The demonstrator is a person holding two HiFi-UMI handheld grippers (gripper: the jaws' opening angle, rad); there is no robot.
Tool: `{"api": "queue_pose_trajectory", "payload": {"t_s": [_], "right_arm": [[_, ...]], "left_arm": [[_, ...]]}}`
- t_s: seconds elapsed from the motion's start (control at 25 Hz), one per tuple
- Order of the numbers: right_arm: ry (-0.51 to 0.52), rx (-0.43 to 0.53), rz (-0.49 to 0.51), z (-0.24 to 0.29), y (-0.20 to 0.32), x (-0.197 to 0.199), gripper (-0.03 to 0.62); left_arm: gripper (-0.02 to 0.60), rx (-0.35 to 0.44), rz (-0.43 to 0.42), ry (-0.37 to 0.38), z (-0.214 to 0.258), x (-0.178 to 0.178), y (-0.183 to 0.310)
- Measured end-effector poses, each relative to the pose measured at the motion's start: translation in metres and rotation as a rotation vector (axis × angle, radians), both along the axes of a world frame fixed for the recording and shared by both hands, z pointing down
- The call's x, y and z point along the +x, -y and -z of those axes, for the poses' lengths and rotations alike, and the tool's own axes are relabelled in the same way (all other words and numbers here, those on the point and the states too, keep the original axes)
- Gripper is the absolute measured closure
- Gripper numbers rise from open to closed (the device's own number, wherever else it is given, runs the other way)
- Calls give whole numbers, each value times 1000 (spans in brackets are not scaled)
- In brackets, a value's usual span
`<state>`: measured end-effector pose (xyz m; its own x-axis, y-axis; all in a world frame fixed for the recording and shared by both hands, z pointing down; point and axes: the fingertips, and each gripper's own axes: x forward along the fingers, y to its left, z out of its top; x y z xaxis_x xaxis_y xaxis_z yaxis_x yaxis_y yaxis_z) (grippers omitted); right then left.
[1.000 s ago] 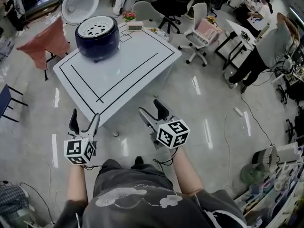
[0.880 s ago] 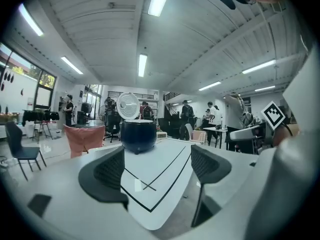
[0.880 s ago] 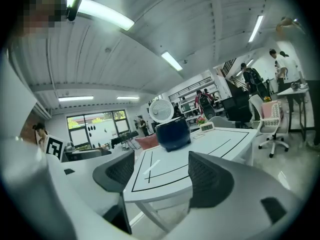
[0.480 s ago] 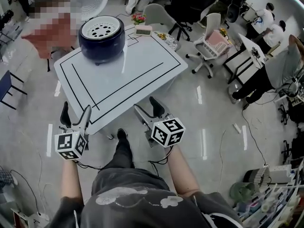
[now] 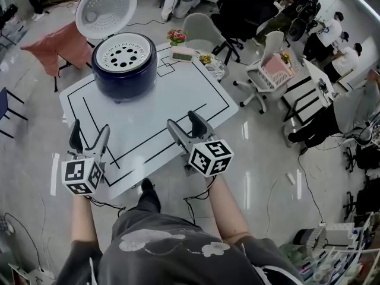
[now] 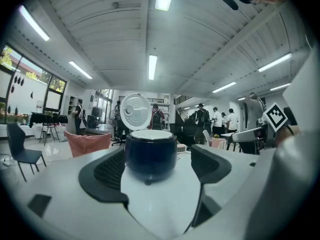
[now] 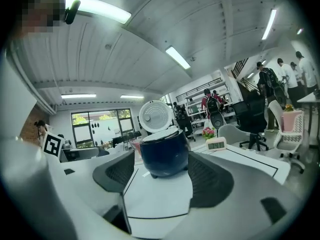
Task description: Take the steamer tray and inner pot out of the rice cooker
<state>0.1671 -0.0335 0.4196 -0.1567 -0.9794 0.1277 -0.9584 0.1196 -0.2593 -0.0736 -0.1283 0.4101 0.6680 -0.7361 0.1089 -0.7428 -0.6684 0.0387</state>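
Standing on counter [image 5: 178, 94]: rice cooker [image 5: 123, 70], dark blue, with lid [image 5: 107, 8] hinged fully up behind it.
Steamer tray [image 5: 123, 52]: white, perforated, seated in the mouth of the rice cooker; inner pot hidden beneath it.
Left claw [image 5: 90, 134]: jaws wide apart, holding nothing; on the near side of the rice cooker, well apart from it.
Right claw [image 5: 183, 123]: jaws wide apart, holding nothing; on the near side of the rice cooker and to its right, well apart from it.
Clock [image 5: 182, 53]: on the counter, just right of the rice cooker.
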Motion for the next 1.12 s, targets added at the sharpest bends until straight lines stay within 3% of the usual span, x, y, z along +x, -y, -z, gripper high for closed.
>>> {"api": "queue_pose_trajectory", "payload": {"t_s": [0.16,0.4,0.68,0.92,1.12], "right_arm": [[-15,-9,43,30,74,1,267],[-59,-11,90,57,148,10,267],[-270,-1,114,90,227,12,267],[-314,-72,117,75,275,22,267],[-323,-163,154,46,318,37,267]], "left_arm": [[173,-12,-7,7,25,10,55],[173,15,-16,-15,51,28,93],[173,141,22,-8,72,35,129],[174,89,55,-3,66,33,144],[173,112,125,18,79,30,160]]}}
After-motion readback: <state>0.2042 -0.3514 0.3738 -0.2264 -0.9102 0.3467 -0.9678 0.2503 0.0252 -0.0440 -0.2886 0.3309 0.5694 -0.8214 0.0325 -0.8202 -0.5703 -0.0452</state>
